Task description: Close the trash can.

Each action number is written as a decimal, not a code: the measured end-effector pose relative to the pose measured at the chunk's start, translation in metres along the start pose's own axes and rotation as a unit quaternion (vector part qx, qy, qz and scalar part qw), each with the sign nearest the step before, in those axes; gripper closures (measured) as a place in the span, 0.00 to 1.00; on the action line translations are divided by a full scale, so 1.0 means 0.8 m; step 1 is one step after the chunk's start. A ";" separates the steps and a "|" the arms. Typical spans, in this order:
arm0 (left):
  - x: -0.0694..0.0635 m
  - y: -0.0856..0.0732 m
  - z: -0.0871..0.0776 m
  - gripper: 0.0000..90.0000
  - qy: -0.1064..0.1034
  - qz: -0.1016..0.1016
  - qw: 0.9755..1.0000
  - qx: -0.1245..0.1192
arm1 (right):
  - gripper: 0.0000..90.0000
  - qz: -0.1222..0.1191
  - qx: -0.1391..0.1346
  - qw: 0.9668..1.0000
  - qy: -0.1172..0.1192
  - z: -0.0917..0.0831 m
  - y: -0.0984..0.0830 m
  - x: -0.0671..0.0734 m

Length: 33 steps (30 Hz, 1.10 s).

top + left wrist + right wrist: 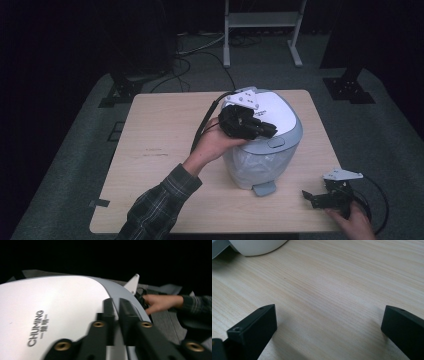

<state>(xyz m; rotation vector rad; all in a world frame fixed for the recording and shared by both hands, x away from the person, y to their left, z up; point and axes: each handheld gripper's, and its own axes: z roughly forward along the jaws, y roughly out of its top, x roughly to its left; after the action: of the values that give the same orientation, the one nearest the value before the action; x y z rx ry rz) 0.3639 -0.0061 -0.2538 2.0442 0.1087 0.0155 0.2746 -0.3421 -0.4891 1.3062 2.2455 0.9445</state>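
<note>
A small pedal bin [255,167] with a white lid [272,112] in a grey rim stands on the wooden table [160,145], lined with a clear bag. My left gripper [272,131] lies over the lid's front half, held by a hand in a plaid sleeve. In the left gripper view its jaws [115,302] stand close together with a narrow gap and nothing between them, just above the lid [50,305] printed CHUMING. My right gripper [306,196] rests at the table's front right corner, open, with bare wood between its jaws [329,315].
A grey foot pedal [263,188] sticks out at the bin's base toward the front edge. A push button [276,142] sits in the lid's front rim. The bin's white base [257,246] lies beyond the right gripper. A metal stand [262,30] is behind the table.
</note>
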 end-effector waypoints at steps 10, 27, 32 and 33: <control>0.005 -0.005 -0.013 0.40 0.018 -0.028 0.999 -0.013 | 0.00 0.000 0.000 1.000 0.000 0.000 0.000 0.000; -0.004 -0.030 -0.069 0.02 0.087 -0.034 0.995 -0.029 | 0.00 0.000 0.000 1.000 0.000 0.000 0.000 0.000; -0.007 -0.046 -0.085 0.00 0.107 -0.034 0.993 -0.036 | 0.00 0.000 0.000 1.000 0.000 0.000 0.000 0.000; -0.007 -0.050 -0.087 0.00 0.110 -0.036 0.992 -0.040 | 0.00 0.000 0.000 1.000 0.000 0.000 0.000 0.000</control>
<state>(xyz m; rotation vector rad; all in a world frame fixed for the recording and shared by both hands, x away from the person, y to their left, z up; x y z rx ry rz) 0.3516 0.0729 -0.2571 1.9520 0.3147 0.1976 0.2746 -0.3422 -0.4890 1.3062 2.2452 0.9438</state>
